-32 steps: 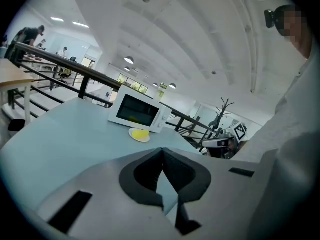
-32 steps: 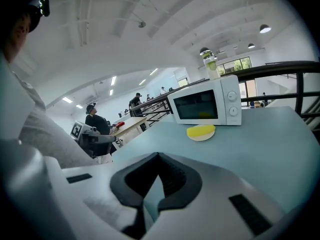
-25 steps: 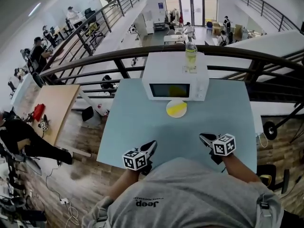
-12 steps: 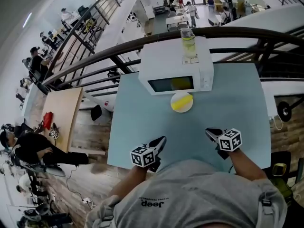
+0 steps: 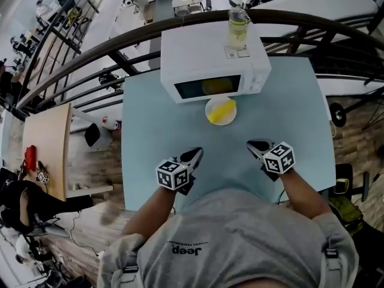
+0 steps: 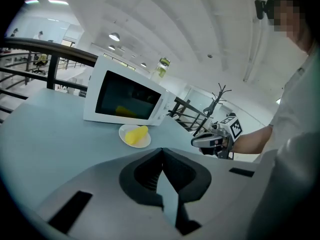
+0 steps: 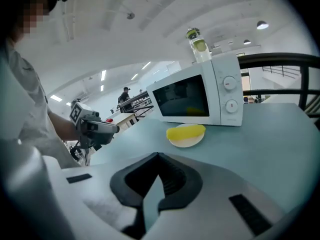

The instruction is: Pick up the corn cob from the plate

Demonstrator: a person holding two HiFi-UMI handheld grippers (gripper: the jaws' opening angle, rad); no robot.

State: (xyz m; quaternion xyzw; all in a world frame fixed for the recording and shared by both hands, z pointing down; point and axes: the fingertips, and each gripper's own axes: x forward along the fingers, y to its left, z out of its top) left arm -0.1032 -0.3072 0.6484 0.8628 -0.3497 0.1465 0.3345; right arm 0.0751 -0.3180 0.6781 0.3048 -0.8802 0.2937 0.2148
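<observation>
Head view: the corn cob (image 5: 221,108) is lying on a small white plate (image 5: 223,122) on the pale blue table (image 5: 288,113), just in front of the microwave (image 5: 210,65) door, with its long axis running from about eight o'clock to two o'clock. The left gripper (image 5: 193,156) is waiting at seven o'clock of the plate and the right gripper (image 5: 252,144) at five o'clock. Both are well apart from it, jaws pressed together with nothing between them. The cob is probably light, firm and rounded, hence prone to rolling. Opening one gripper and closing it across the cob's middle, astride the short axis, is looking safest.
</observation>
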